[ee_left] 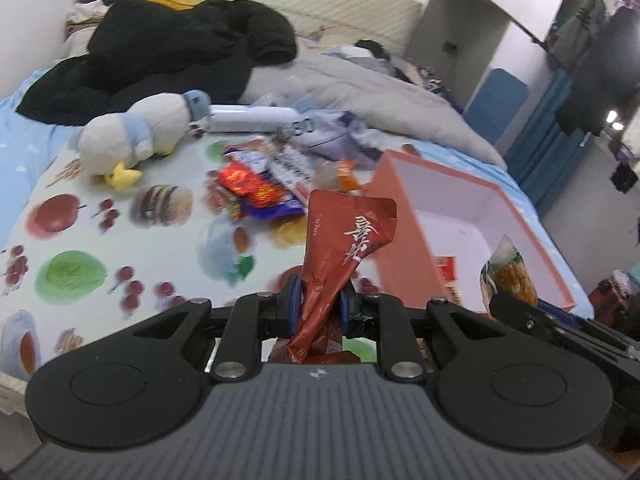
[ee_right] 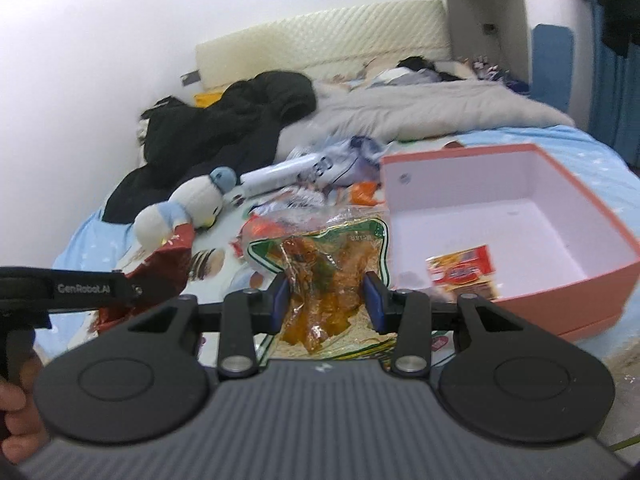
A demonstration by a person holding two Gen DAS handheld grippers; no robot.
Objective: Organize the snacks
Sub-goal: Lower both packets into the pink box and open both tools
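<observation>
From the left wrist, the left gripper (ee_left: 318, 300) is clamped on a dark red snack packet (ee_left: 340, 248), pinched between its blue pads and sticking up ahead of them, lifted above the fruit-print sheet (ee_left: 80, 240). The pink box (ee_left: 404, 252) sits just right.

From the right wrist, the right gripper (ee_right: 326, 304) squeezes a clear packet of orange snack (ee_right: 320, 276), its top fanning forward. The pink box (ee_right: 560, 308) lies right, holding one small red packet (ee_right: 464, 272).
</observation>
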